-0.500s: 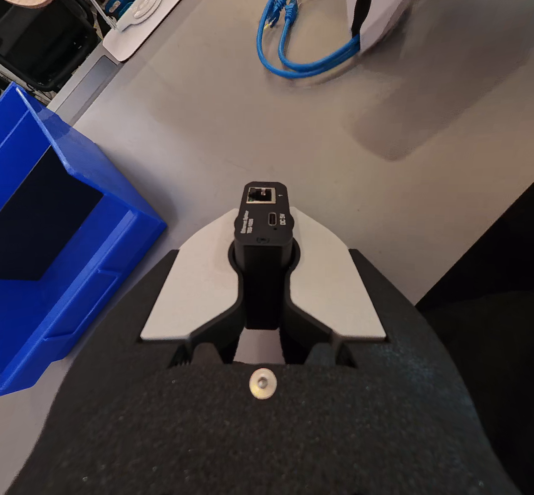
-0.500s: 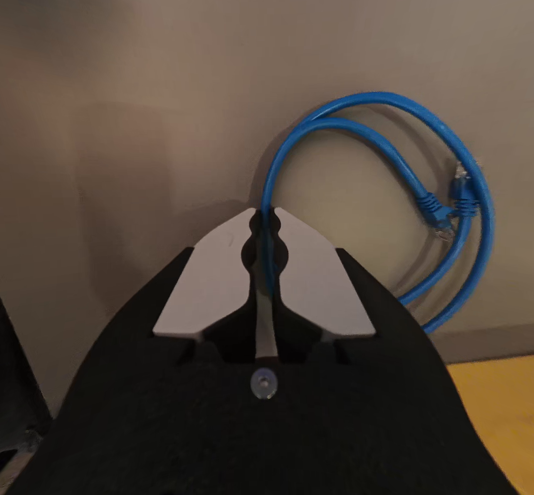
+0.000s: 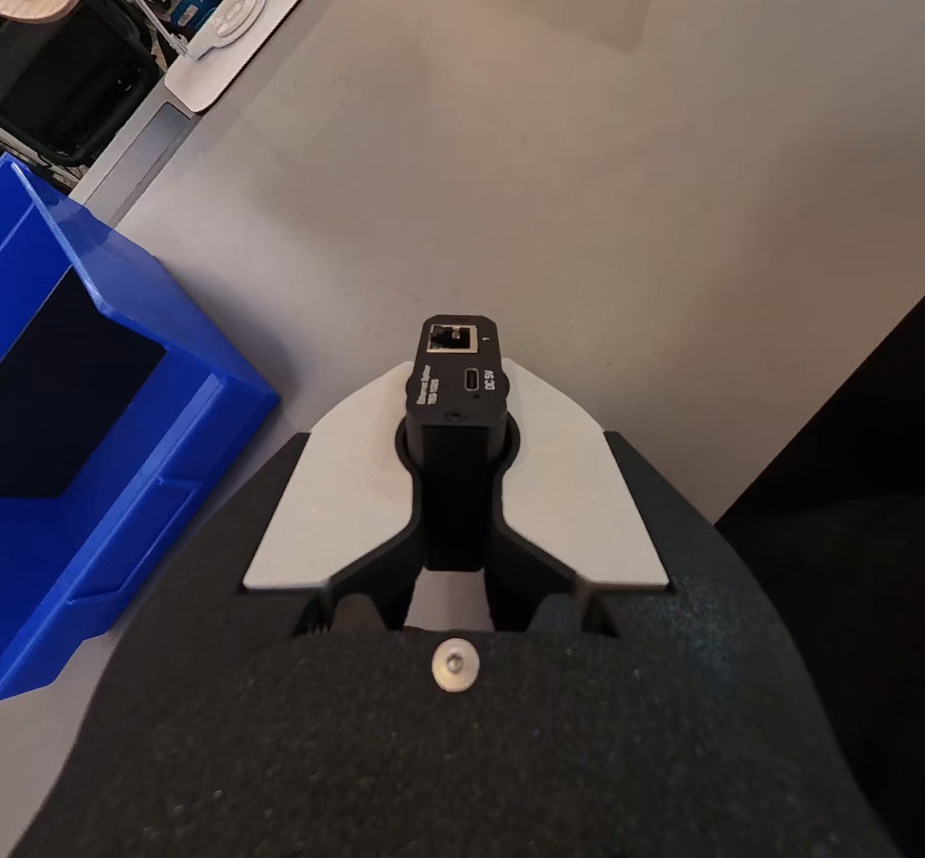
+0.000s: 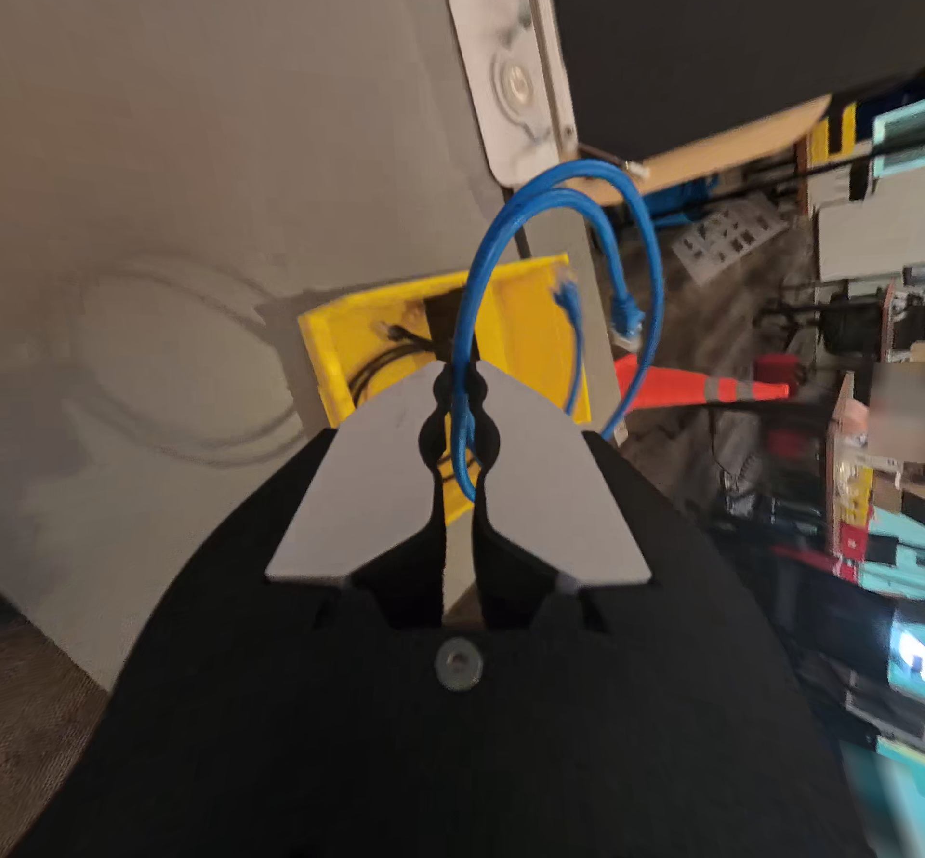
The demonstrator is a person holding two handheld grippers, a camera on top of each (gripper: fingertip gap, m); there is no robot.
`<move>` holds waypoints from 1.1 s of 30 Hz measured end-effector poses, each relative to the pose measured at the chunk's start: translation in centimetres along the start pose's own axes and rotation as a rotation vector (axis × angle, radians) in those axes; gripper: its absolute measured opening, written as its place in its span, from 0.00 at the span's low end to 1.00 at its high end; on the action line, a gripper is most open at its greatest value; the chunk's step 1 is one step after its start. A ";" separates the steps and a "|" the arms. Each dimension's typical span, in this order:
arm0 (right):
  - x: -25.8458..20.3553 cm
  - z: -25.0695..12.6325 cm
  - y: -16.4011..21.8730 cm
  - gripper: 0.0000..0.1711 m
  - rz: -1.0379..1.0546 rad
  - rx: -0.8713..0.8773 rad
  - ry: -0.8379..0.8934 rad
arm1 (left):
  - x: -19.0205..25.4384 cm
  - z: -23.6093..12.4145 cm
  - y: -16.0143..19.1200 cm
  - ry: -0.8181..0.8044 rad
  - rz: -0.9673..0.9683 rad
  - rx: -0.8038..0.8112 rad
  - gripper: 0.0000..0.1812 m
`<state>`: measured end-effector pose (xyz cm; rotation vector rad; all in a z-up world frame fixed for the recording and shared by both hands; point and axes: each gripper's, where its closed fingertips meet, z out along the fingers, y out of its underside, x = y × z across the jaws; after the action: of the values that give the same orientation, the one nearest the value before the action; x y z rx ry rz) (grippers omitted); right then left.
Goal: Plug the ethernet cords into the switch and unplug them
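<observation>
While clamped on their loads, both in the air above a grey table (image 3: 575,193) — broad bare surface ahead of the left gripper (image 3: 458,413), near edge cutting diagonally at the lower right into dark space. Blue bin (image 3: 115,433) close on the left, its corner just beside the left finger, its wall limiting sideways room there. White flat stand (image 3: 250,27) at the far left table edge, clutter beyond it. Left gripper closed on the black switch (image 3: 458,383), held upright between the fingers, its port face turned toward the camera, one network socket at the top and a small oval port under it, nothing plugged in.

Right gripper (image 4: 460,388) lifted and tilted, closed on the blue cord (image 4: 480,283) — loop arching up and right past the fingertips, both plugs (image 4: 625,318) dangling free. Yellow tray (image 4: 530,333) behind the fingertips by the table edge, black cords (image 4: 385,358) inside it. Orange cone (image 4: 701,388) lying beyond the edge, room behind blurred.
</observation>
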<state>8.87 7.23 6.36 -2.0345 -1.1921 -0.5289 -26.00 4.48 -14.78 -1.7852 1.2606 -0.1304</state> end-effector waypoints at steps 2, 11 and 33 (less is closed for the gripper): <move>0.9 0.3 1.6 0.03 0.003 -0.052 -0.010 | -0.1 0.0 0.0 -0.002 0.000 -0.001 0.14; -6.6 13.3 9.7 0.03 0.036 -0.272 -0.369 | -0.2 -0.3 -0.2 -0.004 -0.013 0.010 0.14; -12.9 3.3 -1.5 0.21 0.726 0.546 -0.568 | 0.3 -0.9 -1.9 0.074 -0.116 0.110 0.14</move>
<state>1.23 2.66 -3.71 -1.9717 -0.6748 0.6901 -25.04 3.84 -13.05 -1.7719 1.1785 -0.3273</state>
